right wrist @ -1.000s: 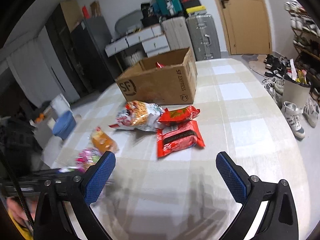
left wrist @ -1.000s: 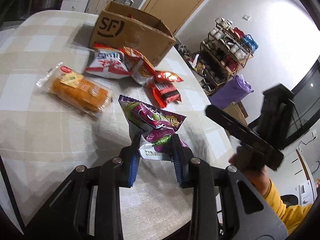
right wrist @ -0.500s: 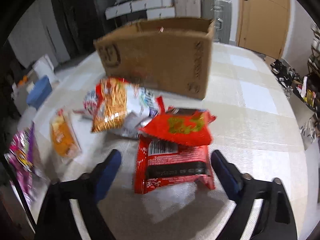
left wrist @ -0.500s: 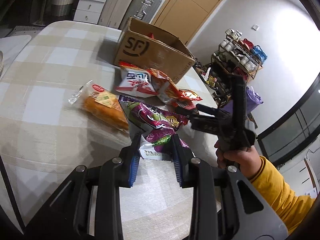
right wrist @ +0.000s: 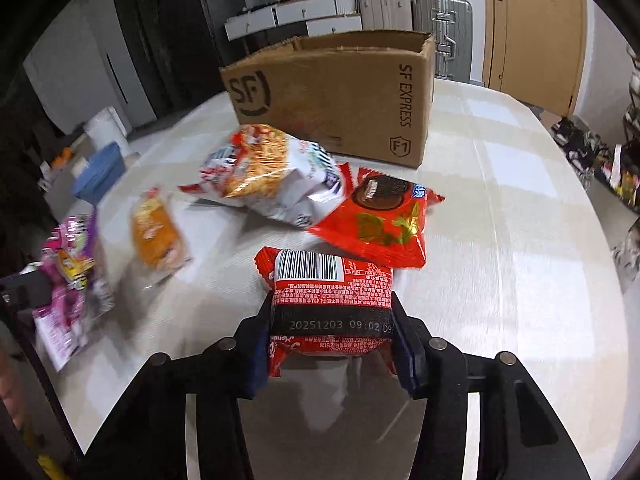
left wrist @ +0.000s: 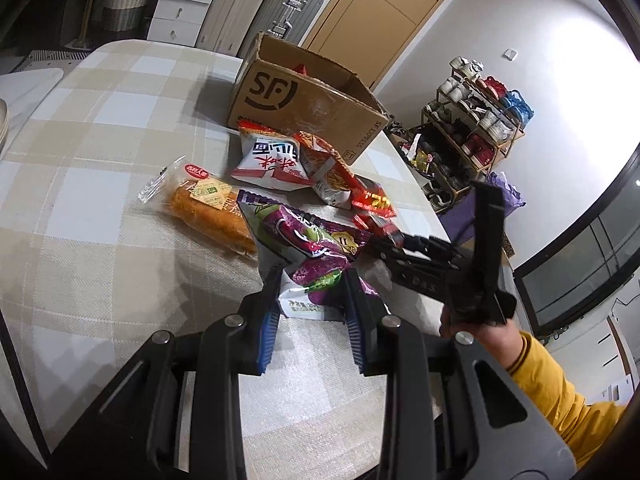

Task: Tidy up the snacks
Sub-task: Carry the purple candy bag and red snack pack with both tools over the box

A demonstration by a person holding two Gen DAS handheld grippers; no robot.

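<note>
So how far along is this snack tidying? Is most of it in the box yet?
Barely started. A red corner of one packet peeks out of the cardboard box; what else lies inside is hidden. In hand: the left gripper pinches the purple snack bag, and the right gripper is closed on the red biscuit pack. Left on the table: the bread roll, the noodle bags and the red cookie packet.

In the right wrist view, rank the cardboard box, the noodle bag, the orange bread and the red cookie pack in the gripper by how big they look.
1. Cardboard box, largest though farthest.
2. Noodle bag and red cookie pack: look alike; the pack sits nearest the camera in the right gripper, so unranked.
3. Orange bread.
</note>
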